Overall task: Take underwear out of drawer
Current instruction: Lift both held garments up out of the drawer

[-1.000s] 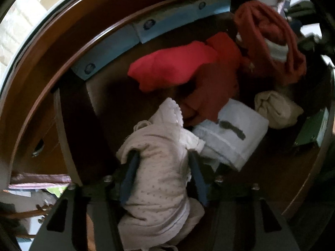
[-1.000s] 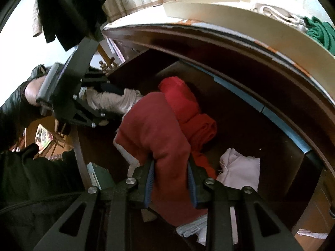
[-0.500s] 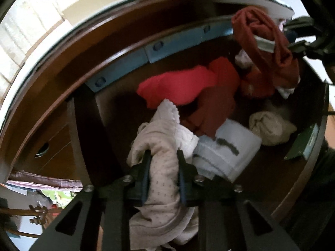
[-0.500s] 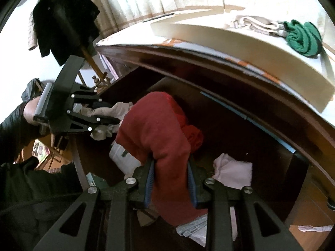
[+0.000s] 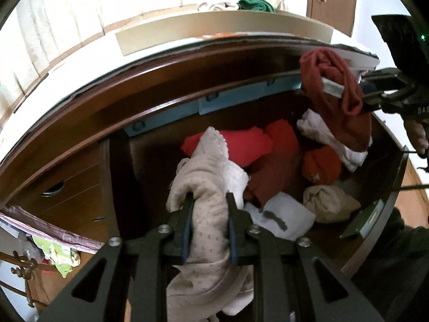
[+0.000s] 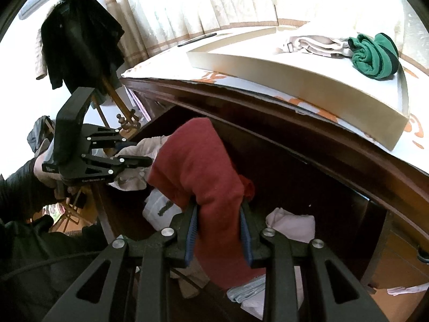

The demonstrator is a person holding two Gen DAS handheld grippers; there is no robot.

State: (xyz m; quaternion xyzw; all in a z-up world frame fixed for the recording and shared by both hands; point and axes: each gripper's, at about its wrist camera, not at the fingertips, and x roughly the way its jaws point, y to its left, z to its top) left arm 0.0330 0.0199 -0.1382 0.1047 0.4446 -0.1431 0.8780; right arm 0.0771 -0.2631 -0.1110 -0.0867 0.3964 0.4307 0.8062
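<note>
Now each claw is clamped tight on a garment above the open drawer (image 5: 386,206): the left claw (image 5: 208,224) holds pale dotted underwear (image 5: 206,187) and the right claw (image 6: 218,234) dark red underwear (image 6: 198,166), both draped lengthwise beyond the tips, below the tray (image 6: 295,72) on the surface.

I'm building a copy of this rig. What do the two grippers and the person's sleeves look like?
Both the left gripper and right gripper are matte black angular frames with triangular cut-outs, silver bolt heads and blue finger pads. Small pale lettering marks their bodies. The sleeves are dark.
</note>
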